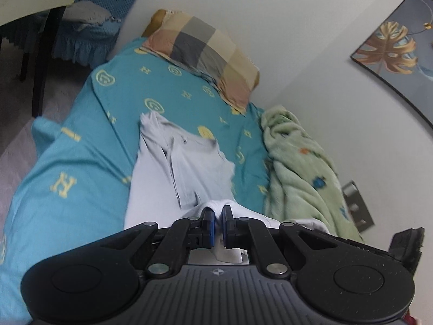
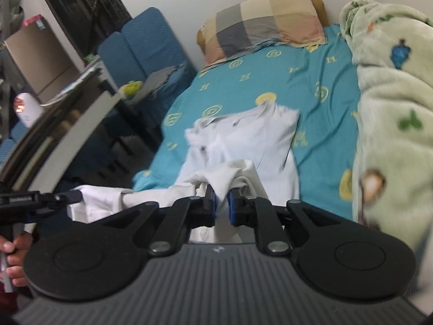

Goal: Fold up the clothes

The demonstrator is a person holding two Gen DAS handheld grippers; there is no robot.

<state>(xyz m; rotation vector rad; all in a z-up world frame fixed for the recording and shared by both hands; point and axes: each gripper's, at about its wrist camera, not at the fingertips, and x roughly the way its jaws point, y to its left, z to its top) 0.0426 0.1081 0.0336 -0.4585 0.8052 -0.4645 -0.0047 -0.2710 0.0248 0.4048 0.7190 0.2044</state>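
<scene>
A pale lavender-white shirt (image 1: 189, 168) lies stretched along the teal bed, collar end far from me. My left gripper (image 1: 218, 211) is shut on the shirt's near hem, with white cloth bunched between its blue pads. In the right wrist view the same shirt (image 2: 259, 135) runs away from me, and my right gripper (image 2: 222, 197) is shut on another fold of that near edge. The left gripper (image 2: 54, 199) also shows at the left of this view, pinching the hem, which hangs lifted between both grippers. A person's hand (image 2: 13, 254) holds its handle.
The teal sheet (image 1: 81, 168) with yellow motifs covers the bed. A checked pillow (image 1: 205, 54) lies at the head by the wall. A green fleece blanket (image 2: 392, 124) is heaped along the wall side. A blue chair (image 2: 146, 46) and a desk (image 2: 67, 103) stand beside the bed.
</scene>
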